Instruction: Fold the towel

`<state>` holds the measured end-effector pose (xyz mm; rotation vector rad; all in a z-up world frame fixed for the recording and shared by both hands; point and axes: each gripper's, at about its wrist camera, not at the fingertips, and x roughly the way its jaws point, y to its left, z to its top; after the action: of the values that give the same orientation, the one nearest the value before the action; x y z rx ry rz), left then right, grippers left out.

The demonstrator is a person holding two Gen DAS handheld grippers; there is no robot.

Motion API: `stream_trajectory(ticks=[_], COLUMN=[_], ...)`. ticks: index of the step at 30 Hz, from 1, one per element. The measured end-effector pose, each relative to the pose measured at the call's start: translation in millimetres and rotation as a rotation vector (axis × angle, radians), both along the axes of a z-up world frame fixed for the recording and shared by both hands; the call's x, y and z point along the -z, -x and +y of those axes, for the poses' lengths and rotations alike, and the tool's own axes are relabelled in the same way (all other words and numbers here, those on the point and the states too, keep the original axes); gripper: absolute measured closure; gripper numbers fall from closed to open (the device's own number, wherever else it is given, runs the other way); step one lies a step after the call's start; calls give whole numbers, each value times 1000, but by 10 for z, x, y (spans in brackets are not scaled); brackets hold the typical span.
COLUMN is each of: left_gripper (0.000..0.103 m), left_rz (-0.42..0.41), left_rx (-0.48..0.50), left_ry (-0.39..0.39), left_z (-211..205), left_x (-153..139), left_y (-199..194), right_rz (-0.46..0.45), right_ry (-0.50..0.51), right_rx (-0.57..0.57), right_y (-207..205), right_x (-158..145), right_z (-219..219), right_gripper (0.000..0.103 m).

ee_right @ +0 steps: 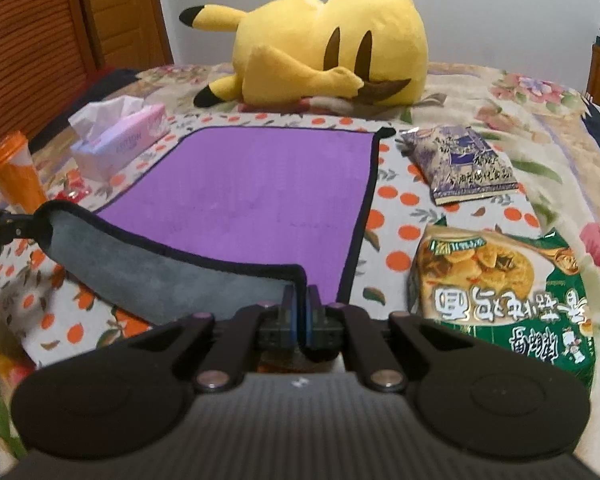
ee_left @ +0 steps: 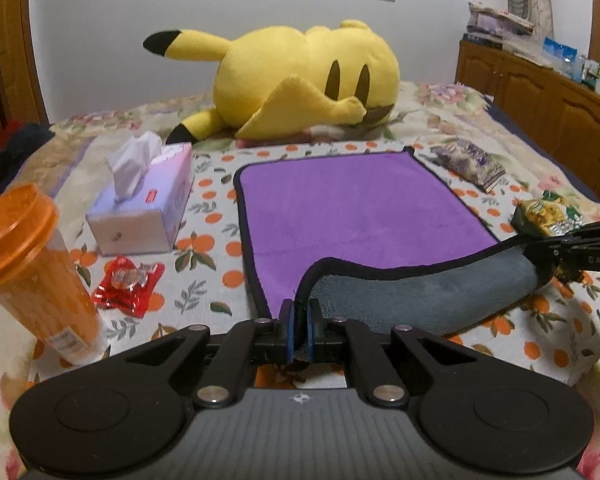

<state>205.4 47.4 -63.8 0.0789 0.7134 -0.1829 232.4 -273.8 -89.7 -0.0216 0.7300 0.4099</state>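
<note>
A purple towel (ee_left: 356,200) (ee_right: 256,196) with a black hem and a grey underside lies on the orange-dotted cloth of the bed. Its near edge is lifted and sags between the two grippers, showing the grey side (ee_left: 416,296) (ee_right: 148,276). My left gripper (ee_left: 300,312) is shut on the near left corner. My right gripper (ee_right: 300,300) is shut on the near right corner. In the left wrist view the right gripper (ee_left: 540,252) shows at the right edge, clamped on the hem. The left gripper (ee_right: 28,224) shows at the left edge of the right wrist view.
A yellow plush toy (ee_left: 300,80) lies beyond the towel. Left of it stand a tissue box (ee_left: 144,208), an orange cup (ee_left: 32,272) and a red wrapper (ee_left: 128,280). To the right lie a purple snack bag (ee_right: 460,164) and a green noodle packet (ee_right: 496,292). Wooden cabinets (ee_left: 540,100) line the right.
</note>
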Motion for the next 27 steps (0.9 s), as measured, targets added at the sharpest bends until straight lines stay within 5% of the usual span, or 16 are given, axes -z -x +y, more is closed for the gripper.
stream_trajectory(ticks=[27], left_gripper=[97], left_rz=[-79], left_rx=[0], left_ry=[-5], left_z=[-35], left_x=[-181], left_y=[-69], right_rz=[-84], right_ry=[-4], right_rx=[5], right_y=[-72], right_x=[-140], right_z=[13], right_gripper=[99])
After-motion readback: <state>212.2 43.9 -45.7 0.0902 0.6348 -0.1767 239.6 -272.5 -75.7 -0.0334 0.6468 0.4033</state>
